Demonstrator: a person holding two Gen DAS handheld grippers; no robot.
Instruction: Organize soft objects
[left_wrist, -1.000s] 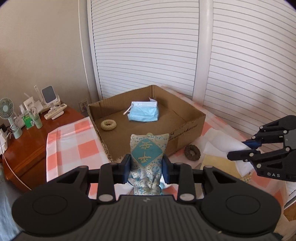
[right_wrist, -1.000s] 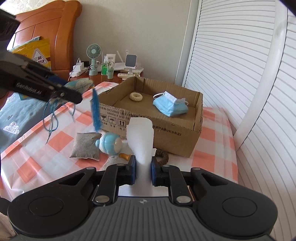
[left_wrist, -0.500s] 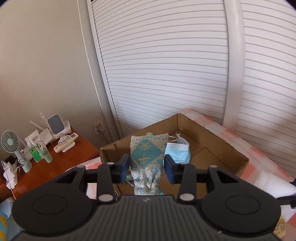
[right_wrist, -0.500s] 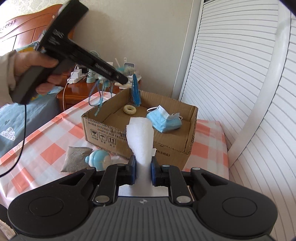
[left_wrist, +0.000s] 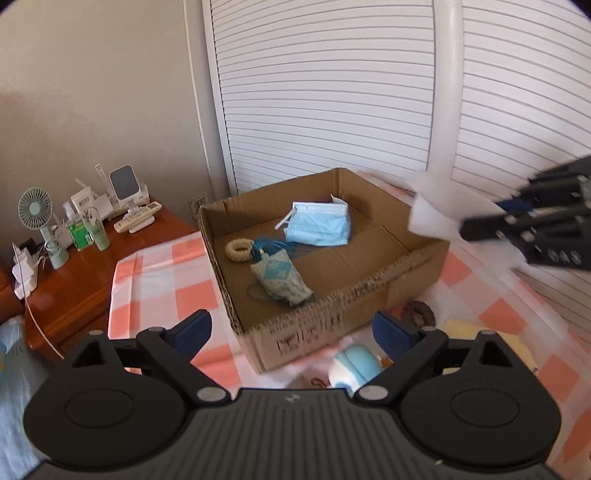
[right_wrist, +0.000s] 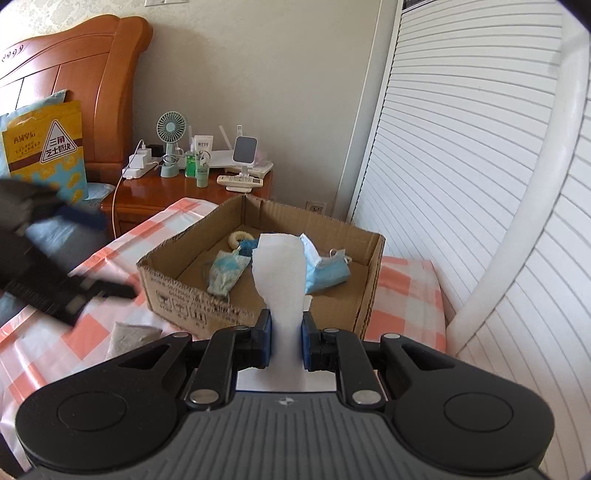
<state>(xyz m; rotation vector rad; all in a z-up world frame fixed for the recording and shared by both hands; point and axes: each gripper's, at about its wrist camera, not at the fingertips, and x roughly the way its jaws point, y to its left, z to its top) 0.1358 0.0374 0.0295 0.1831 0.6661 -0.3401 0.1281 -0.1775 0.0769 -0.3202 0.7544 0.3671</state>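
L gripper (left_wrist: 291, 328), bottom centre, jaws opening w/ nothing between, R gripper (right_wrist: 286, 341) clamped on floppy white tissue sheet (right_wrist: 282, 273) just short of brown cardboard box (right_wrist: 371, 291) mid-frame; tissue may drape over box wall if let go too early

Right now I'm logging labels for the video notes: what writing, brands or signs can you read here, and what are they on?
"三角芝士奶块", inside a triangle, on the yellow bag by the headboard.
"DAS", on the right gripper seen from the left wrist camera.
Handling symbols and print on the cardboard box: too blurred to read.
Green bottle and white tube on the nightstand: too small to read.
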